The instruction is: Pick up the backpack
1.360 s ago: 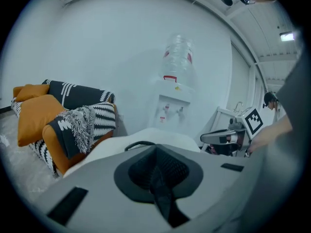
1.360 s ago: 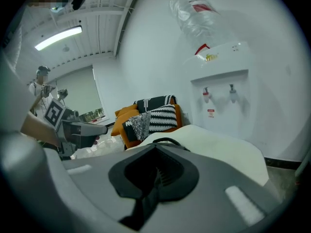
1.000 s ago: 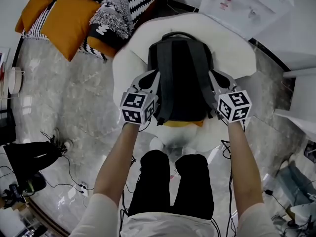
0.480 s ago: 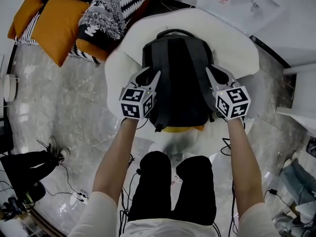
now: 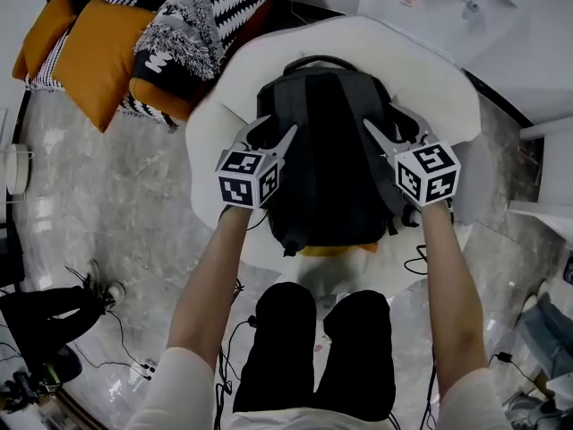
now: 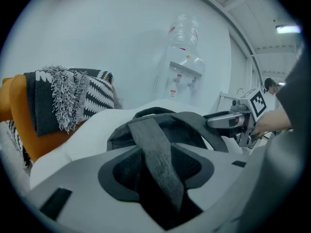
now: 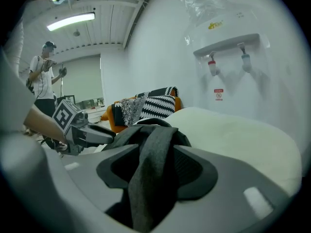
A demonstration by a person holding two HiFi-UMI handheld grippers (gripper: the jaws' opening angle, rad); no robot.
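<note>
Both sets of jaws are opening wide: your left gripper (image 5: pixel 273 134) straddles one shoulder strap (image 6: pixel 156 154), your right gripper (image 5: pixel 385 120) the other strap (image 7: pixel 151 169), neither pinched. Backpack (image 5: pixel 327 164) lies flat on the white cushion (image 5: pixel 430 79), handle (image 5: pixel 320 62) at twelve o'clock. Soft fabric, likely saggy: grip straps high.

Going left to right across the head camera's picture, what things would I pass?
First the orange cushion, left gripper, backpack, right gripper. Both grippers' jaws are opening, a shoulder strap between each pair.
</note>
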